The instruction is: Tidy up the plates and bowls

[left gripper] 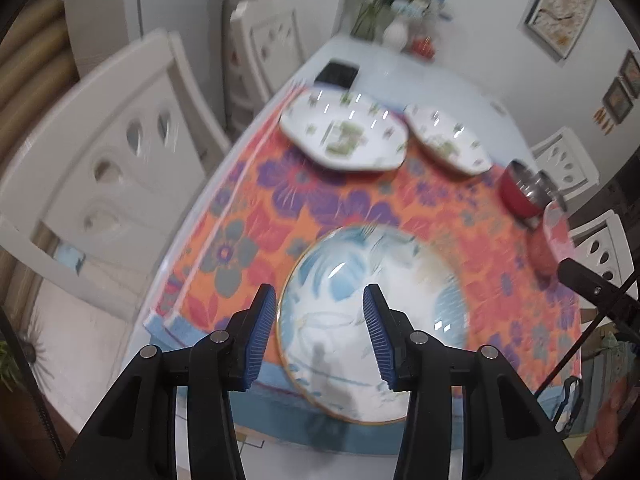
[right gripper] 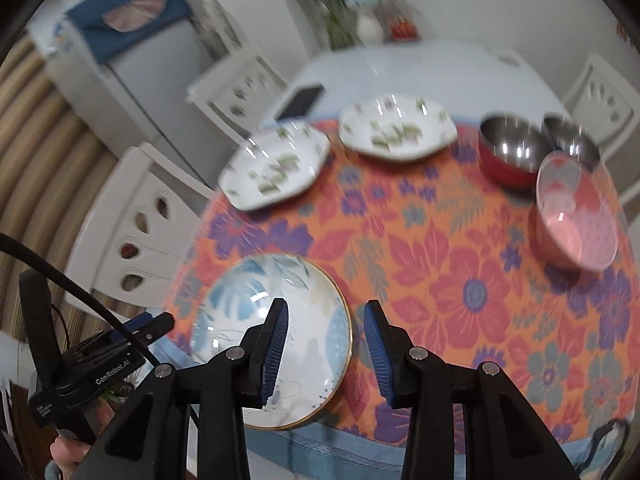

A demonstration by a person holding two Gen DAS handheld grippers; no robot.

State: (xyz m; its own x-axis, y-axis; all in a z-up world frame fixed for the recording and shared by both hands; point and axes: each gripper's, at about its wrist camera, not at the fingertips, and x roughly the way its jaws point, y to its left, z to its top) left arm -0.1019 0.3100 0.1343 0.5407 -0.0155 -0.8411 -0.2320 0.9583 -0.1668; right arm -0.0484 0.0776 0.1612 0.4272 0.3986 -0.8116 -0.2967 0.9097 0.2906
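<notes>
The only writing that can be read is "GenRobot.AI", in white on the black body of the left tongs (right gripper: pixel 154 326), which show at the lower left of the right wrist view; a smaller label below it is too small to make out.

The table (left gripper: pixel 400 68) has a pale blue top, and an orange cloth (right gripper: pixel 440 280) with red, purple and grey-blue flowers covers its near part. At the near edge lies a round plate (left gripper: pixel 340 272) with blue leaf painting and a thin gold rim. Two white angular plates with green motifs (left gripper: pixel 344 132) (left gripper: pixel 448 140) sit side by side at the far edge of the cloth. To the right stand two red bowls with steel insides (right gripper: pixel 508 152) (right gripper: pixel 572 140) and, just in front of them, a pink bowl (right gripper: pixel 576 212). A dark flat device (left gripper: pixel 338 72) lies on the bare table beyond the plates, and a white vase (left gripper: pixel 396 34) of flowers stands at the far end.

White chairs (left gripper: pixel 100 168) with teardrop cut-outs surround the table. A framed picture (left gripper: pixel 560 4) hangs on the white wall, and a white appliance (right gripper: pixel 120 60) wears a blue cover.

In their own view the left tongs (left gripper: pixel 320 332) hang released above the blue-leaf plate, nothing between the blue pads. The right tongs (right gripper: pixel 326 344) are likewise parted and empty, over the plate's right rim.
</notes>
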